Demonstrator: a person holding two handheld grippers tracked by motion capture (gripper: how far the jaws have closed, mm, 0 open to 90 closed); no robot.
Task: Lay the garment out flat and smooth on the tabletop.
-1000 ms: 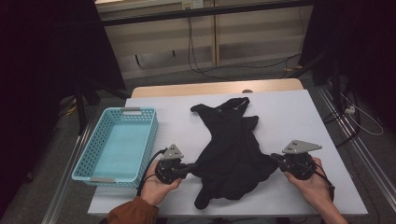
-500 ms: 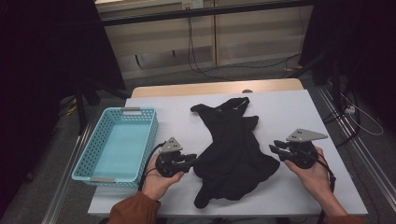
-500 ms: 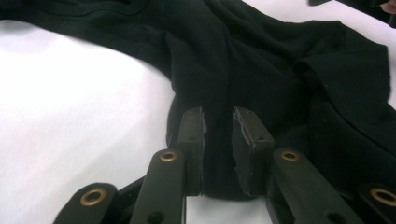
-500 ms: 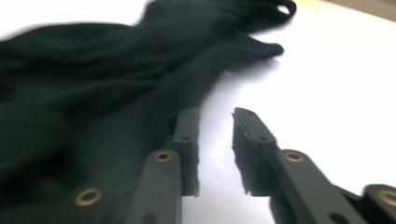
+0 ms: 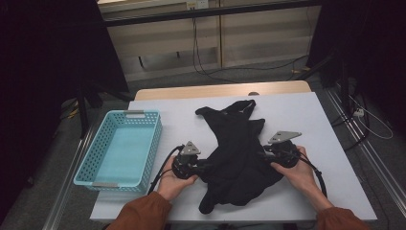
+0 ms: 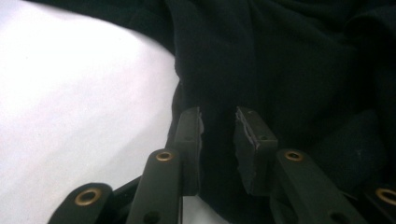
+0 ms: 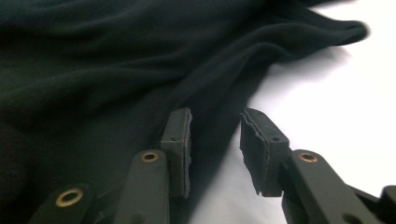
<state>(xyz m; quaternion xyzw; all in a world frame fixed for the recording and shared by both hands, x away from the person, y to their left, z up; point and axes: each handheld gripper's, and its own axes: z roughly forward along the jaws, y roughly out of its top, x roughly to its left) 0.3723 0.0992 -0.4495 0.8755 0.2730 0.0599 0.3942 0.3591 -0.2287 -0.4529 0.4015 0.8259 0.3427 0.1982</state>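
Near edge: both hands in from bottom, rust-orange sleeves. Left tool [image 5: 203, 166] and right tool [image 5: 263, 154] now sit at opposite sides of the crumpled black fabric garment [image 5: 237, 153], each nose on the cloth's edge.

Change vs a sec ago: both tools were clamped on the garment's side edges, pulling it wide. Since then jaws have just been opening on both; hands drew in twd the middle and the cloth has slumped narrower, more bunched.

Left tool view: jaws parted, gap betw pads, dark cloth [image 6: 280, 70] lying under and betw them, not pinched → released. Right tool view: same, jaws apart, straddling the garment's edge [image 7: 116, 60] where it meets the white surface [image 7: 336, 93] → released.

Reading: spread/tug step looks finished; prob. re-gripping for a fold or lift next. Garment free, mid-surface, a bit nearer the person.

Count: 2 tools, 2 hands, 1 garment, 1 light-blue perforated plastic basket [image 5: 88, 165] (nothing in it, left of the garment, apart from it), 1 white surface [image 5: 316, 124].
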